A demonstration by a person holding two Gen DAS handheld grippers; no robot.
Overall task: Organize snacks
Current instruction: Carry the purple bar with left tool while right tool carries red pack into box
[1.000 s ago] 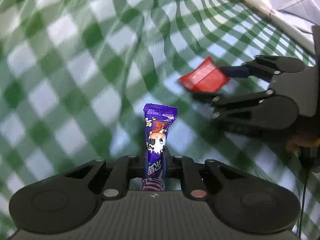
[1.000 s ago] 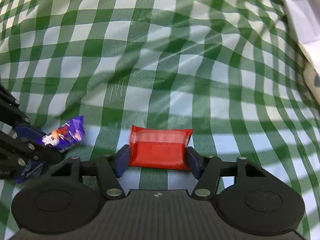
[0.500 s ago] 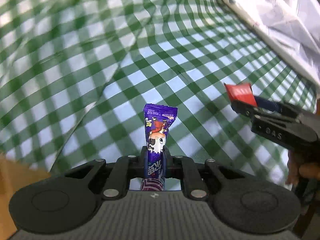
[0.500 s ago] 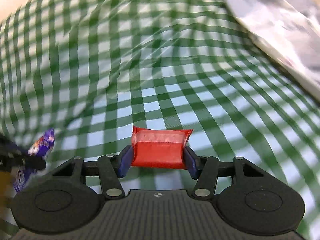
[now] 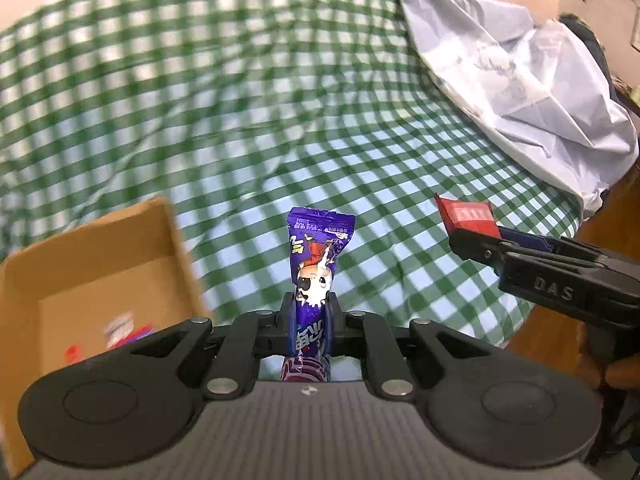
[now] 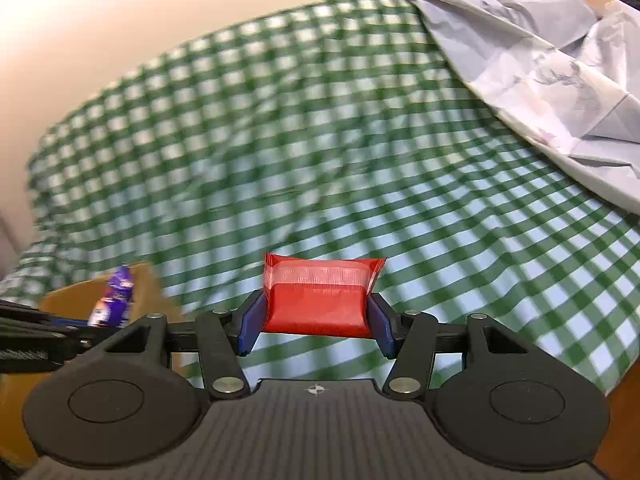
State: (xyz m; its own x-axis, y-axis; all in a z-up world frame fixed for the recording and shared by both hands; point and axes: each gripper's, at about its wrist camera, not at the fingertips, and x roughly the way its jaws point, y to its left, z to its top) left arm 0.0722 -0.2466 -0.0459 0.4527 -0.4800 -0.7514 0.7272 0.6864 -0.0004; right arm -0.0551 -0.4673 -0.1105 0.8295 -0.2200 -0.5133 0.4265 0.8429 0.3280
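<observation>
My left gripper (image 5: 311, 322) is shut on a purple snack stick (image 5: 318, 256) that stands upright between its pads, above the green checked bedsheet (image 5: 240, 100). My right gripper (image 6: 314, 320) is shut on a red snack packet (image 6: 320, 296), held flat across its blue pads. In the left wrist view the right gripper (image 5: 472, 236) comes in from the right, level with the left one, with the red packet (image 5: 466, 216) at its tip. An open cardboard box (image 5: 100, 264) lies at the lower left with a few wrapped snacks (image 5: 120, 330) inside. The purple stick (image 6: 114, 298) shows before the box (image 6: 148, 292) in the right wrist view.
A crumpled pale blue sheet (image 5: 520, 72) is heaped at the upper right of the bed. The bed's edge and a brown wooden floor (image 5: 560, 320) lie to the right. A cream wall (image 6: 120, 20) stands behind the bed.
Both grippers have lifted away from the sheet with their snacks and swung left. The cardboard box has come into view at the lower left, and the bed now looks farther off.
</observation>
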